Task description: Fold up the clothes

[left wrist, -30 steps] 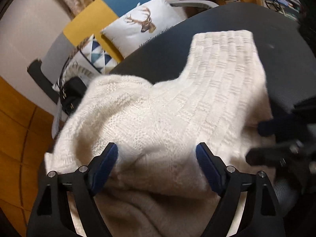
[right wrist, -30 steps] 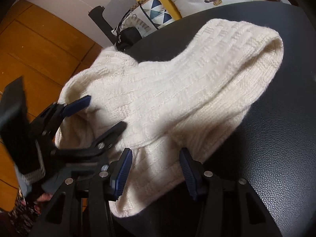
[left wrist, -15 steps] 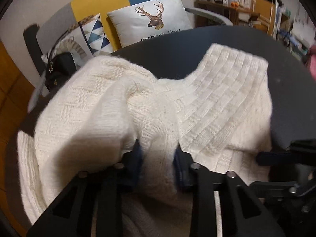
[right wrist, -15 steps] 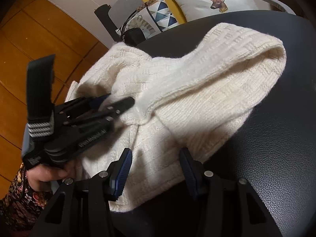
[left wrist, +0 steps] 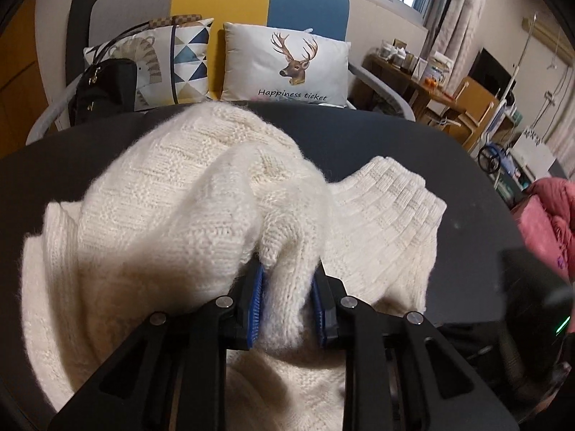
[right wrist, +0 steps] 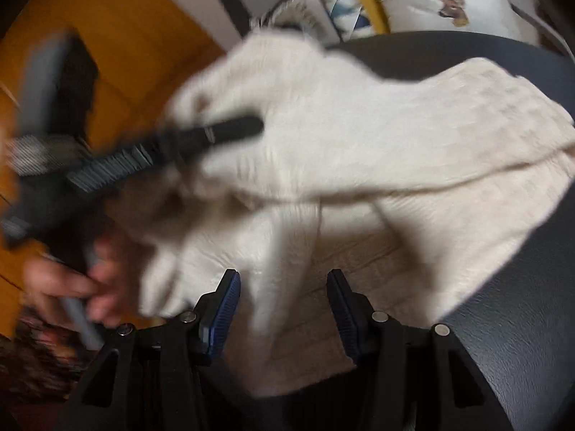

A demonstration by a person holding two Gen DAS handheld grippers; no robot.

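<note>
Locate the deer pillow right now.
In the left wrist view the deer pillow sits top centre, on the sofa behind the black table, right of the triangle-print pillow.

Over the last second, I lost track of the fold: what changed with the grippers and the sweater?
The left gripper, open over the sweater a second ago, closed on a bunched fold and is lifting it up and across toward the sweater's far half. The right gripper stayed open at the near edge, gripping nothing. The far end still lies on the table.
</note>
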